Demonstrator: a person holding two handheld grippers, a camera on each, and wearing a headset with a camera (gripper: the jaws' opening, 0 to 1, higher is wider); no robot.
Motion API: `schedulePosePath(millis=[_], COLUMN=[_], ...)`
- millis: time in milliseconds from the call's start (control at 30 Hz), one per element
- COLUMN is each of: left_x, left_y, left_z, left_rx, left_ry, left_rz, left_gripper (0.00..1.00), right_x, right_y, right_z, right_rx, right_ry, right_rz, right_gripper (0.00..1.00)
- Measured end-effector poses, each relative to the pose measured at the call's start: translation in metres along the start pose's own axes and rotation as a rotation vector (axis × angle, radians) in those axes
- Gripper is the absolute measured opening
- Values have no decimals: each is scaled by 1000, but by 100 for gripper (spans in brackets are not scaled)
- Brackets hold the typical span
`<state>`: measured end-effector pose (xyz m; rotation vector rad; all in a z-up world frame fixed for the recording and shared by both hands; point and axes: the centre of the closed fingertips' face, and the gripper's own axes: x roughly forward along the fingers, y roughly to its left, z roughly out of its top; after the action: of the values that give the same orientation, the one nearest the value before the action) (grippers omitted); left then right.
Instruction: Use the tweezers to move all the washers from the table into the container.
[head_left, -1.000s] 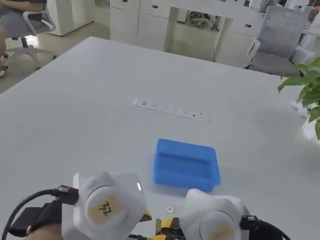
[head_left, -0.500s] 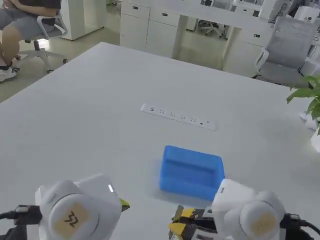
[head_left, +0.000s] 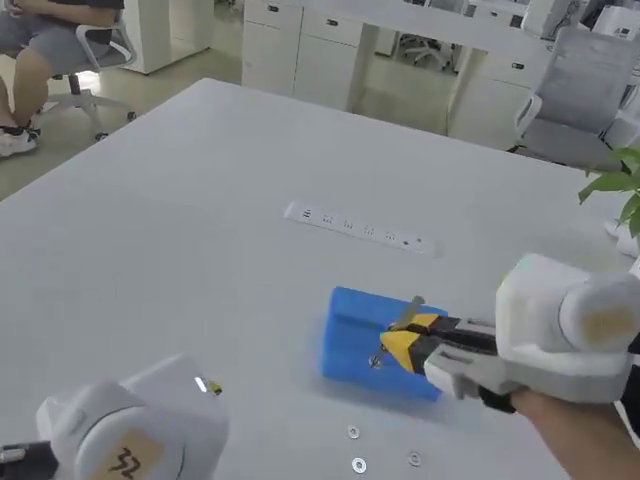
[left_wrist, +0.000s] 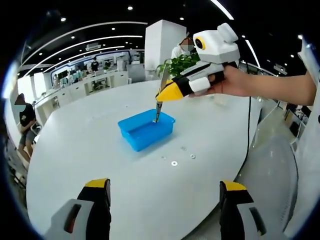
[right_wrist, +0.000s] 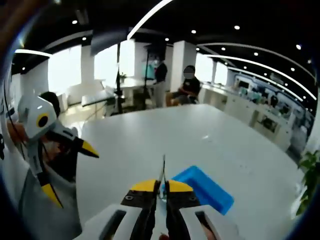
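**Blue rectangular plastic container (head_left: 340, 340) now under slim steel tweezers (left_wrist: 158, 109)**

Within the last second the right gripper (head_left: 400, 345), fingers clenched on the tweezers, swung up from the matte white counter (head_left: 200, 200). The tips dip into the container, so a drop looks due. Any washer there is too small to see. Three flat metal ring washers (head_left: 353, 432) lie near it. The left gripper (left_wrist: 165, 184) has its fingers spread, empty.

Open-plan office: white cabinets (head_left: 290, 45), swivel chairs (head_left: 585, 75), power strip (head_left: 358, 228) on white table (head_left: 180, 200).
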<state>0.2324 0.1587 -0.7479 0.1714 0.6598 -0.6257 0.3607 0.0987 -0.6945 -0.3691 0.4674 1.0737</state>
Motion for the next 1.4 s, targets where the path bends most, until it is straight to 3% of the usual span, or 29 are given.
schedulePosePath(millis=[300,400,600,767,933,1167,1400], left_x=[-3,-5,-4,0,4,9,8], left_y=[11,15,19,17,16,15,19], left_z=[1,9,11,4,4,7,3], left_rx=[-50,-72,-91,-104,-114,-117,-129], left_ry=[-19,-57,-71,-41,-36,-27,-16], left_rz=[65,94,125,121,114,112,119], left_gripper=[99,99,99,99,99,97,97], right_x=[18,27,48,61,82,101,114], right_y=[-16,-21,-36,-42,-49,-49,-50], right_z=[13,13,5,-5,-28,-40,-53], right_rx=[5,1,19,6,25,79,75], right_ry=[-24,-25,-5,24,75,91,117], right_rz=[-9,-16,-26,-32,-17,9,5], right_gripper=[2,2,2,2,2,2,3])
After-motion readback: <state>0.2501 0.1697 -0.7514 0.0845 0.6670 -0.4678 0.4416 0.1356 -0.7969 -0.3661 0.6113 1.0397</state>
